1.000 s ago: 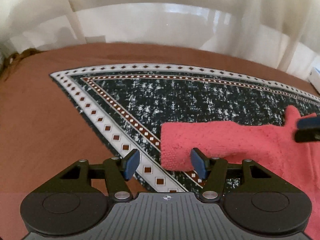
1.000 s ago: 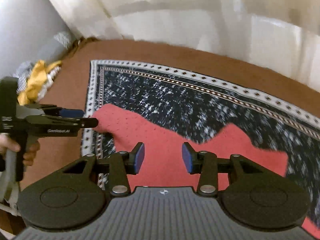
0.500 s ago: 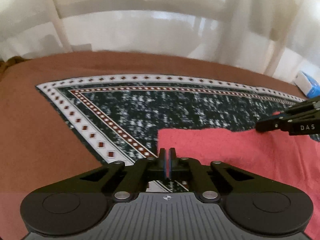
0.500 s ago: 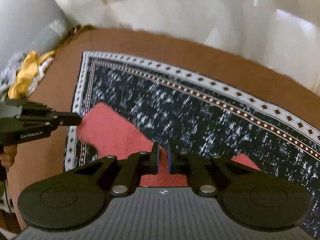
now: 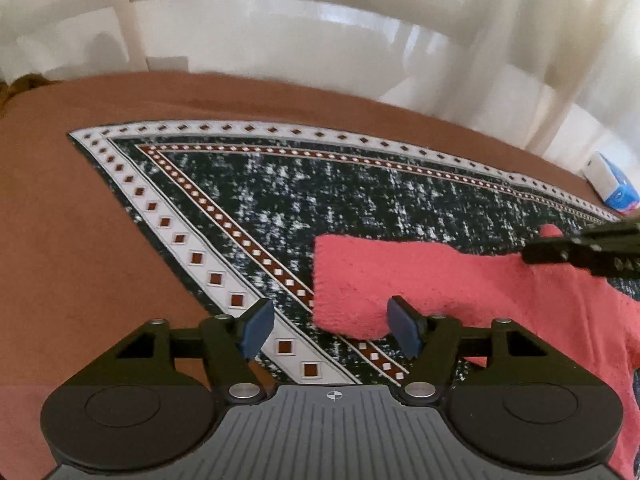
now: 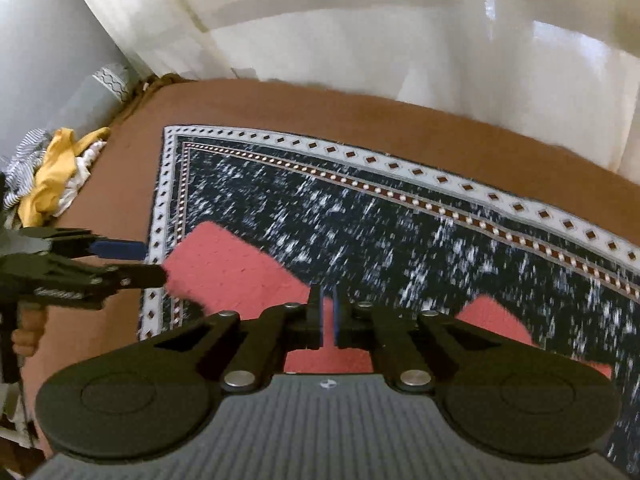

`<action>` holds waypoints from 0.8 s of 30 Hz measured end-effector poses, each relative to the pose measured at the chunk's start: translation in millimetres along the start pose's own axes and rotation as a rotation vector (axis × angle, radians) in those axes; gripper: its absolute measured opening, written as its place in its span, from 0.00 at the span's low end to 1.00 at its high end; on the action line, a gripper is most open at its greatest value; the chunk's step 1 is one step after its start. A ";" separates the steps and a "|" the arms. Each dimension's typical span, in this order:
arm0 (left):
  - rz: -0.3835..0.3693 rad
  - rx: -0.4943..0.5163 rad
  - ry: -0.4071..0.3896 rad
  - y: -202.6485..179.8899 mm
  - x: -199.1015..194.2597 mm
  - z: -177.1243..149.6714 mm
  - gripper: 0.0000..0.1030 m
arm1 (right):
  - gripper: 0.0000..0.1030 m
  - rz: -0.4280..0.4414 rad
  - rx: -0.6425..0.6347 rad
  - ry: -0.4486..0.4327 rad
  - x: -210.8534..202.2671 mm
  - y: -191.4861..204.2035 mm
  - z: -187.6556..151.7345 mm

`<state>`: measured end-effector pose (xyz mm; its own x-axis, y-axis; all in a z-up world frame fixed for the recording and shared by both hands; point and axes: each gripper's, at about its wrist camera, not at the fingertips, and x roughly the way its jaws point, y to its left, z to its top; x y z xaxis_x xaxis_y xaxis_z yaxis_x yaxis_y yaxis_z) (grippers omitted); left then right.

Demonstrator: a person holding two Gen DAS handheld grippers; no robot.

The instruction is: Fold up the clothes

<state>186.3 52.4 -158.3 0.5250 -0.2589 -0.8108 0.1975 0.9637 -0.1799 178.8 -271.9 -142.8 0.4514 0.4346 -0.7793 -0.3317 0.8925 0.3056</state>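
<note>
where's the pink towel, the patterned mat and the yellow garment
pink towel (image 5: 460, 284): left wrist view, flat middle.
patterned mat (image 5: 340, 184): left wrist view, dark speckled centre.
yellow garment (image 6: 50, 178): right wrist view, crumpled middle, far left.

The pink cloth (image 5: 460, 280) looks soft and fuzzy, like a towel. Under it lies a woven mat (image 5: 320, 192), dark and speckled, flat and matt. The brown cover (image 5: 60, 240) beneath is plain, dull fabric. Each gripper is matt black plastic with shiny metal screws (image 5: 419, 390) and smooth blue pads (image 5: 256, 328). The far curtains (image 6: 400, 40) are thin, pale cloth.
</note>
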 end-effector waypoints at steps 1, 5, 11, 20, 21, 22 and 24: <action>-0.002 0.003 0.002 -0.9 1.0 0.5 0.32 | 0.07 0.009 0.008 0.003 -3.2 1.8 -4.5; -0.012 0.013 0.008 -4.7 4.8 2.6 0.00 | 0.07 0.069 0.012 0.034 -13.2 20.0 -28.9; -0.016 0.035 0.014 -7.9 7.0 5.6 0.00 | 0.32 0.021 -0.169 0.087 -2.2 67.1 -61.1; -0.054 0.026 0.036 -2.0 -2.4 -0.4 0.44 | 0.30 -0.127 -0.328 0.081 12.2 85.3 -63.7; -0.058 0.015 0.040 -1.0 -1.7 -2.1 0.56 | 0.28 -0.132 -0.321 0.081 12.3 83.8 -63.4; -0.053 0.005 0.041 -0.4 -0.6 -3.5 0.57 | 0.26 -0.131 -0.313 0.081 12.7 81.6 -63.0; -0.064 -0.012 0.048 0.4 2.3 -4.5 0.57 | 0.19 -0.122 -0.279 0.082 12.1 76.6 -60.9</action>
<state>183.8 52.5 -162.8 0.4708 -0.3173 -0.8232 0.2191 0.9459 -0.2392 108.5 -205.6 -162.1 0.4374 0.3051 -0.8459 -0.4989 0.8650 0.0539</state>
